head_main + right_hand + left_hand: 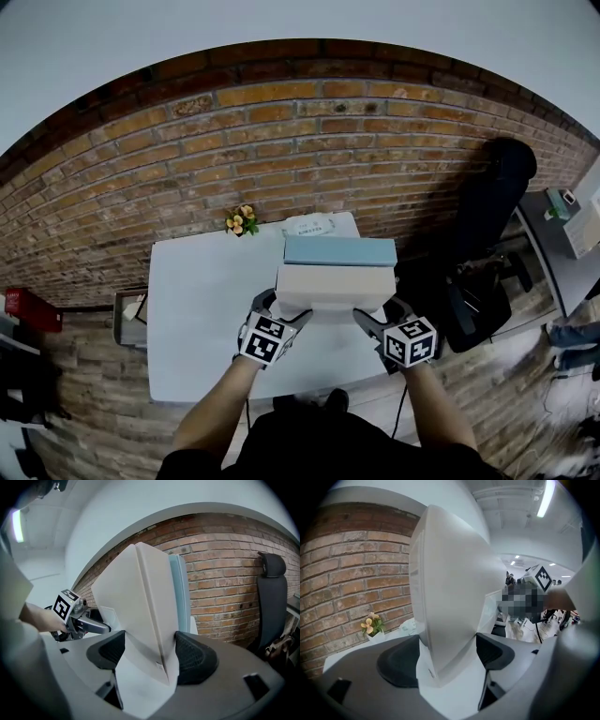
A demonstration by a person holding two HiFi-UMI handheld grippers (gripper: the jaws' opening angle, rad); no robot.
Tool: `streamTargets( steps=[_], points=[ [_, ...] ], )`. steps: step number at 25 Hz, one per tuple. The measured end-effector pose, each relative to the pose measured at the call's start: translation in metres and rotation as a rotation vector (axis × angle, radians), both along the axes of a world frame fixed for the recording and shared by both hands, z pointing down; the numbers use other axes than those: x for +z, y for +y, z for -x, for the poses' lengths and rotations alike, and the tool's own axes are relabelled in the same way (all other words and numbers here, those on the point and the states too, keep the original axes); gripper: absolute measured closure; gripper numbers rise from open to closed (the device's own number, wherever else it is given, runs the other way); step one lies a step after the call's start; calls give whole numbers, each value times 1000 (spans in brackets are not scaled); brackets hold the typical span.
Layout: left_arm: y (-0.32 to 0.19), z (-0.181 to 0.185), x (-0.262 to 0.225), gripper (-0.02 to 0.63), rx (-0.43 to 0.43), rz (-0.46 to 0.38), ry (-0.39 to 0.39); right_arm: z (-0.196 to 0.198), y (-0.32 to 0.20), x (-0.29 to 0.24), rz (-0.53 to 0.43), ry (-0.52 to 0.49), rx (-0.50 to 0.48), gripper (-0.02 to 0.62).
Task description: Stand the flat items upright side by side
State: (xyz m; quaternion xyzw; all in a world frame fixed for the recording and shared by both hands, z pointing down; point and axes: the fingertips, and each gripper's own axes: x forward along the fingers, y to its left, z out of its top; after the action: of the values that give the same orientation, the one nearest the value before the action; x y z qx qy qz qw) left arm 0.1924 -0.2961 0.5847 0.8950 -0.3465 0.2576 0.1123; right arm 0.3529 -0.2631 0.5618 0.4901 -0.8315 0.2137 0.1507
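Brick-backed white table (pixel 197 319): left gripper (pixel 289 311) and right gripper (pixel 375 314) each pinch an end of the white book (pixel 335 286), held upright against the near side of the standing blue book (pixel 339 250). Judged nearly done, with only settling and release left.

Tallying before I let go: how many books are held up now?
2. A white book on the near side, clamped at its ends by the left gripper and right gripper; a light blue book behind it, toward the brick wall. Others could be hidden.
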Motion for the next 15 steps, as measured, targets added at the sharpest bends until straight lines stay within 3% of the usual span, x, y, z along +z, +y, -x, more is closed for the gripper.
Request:
streamTargets(
  steps=[5, 12, 15],
  points=[
    [-1, 2, 3, 210, 1, -35, -41, -1, 0, 5, 19, 9, -64, 244],
    [1, 6, 2, 212, 9, -71, -145, -11, -2, 22, 63, 56, -94, 137],
    [1, 9, 5, 210, 10, -57, -144, -14, -11, 17, 48, 63, -102, 129]
  ],
)
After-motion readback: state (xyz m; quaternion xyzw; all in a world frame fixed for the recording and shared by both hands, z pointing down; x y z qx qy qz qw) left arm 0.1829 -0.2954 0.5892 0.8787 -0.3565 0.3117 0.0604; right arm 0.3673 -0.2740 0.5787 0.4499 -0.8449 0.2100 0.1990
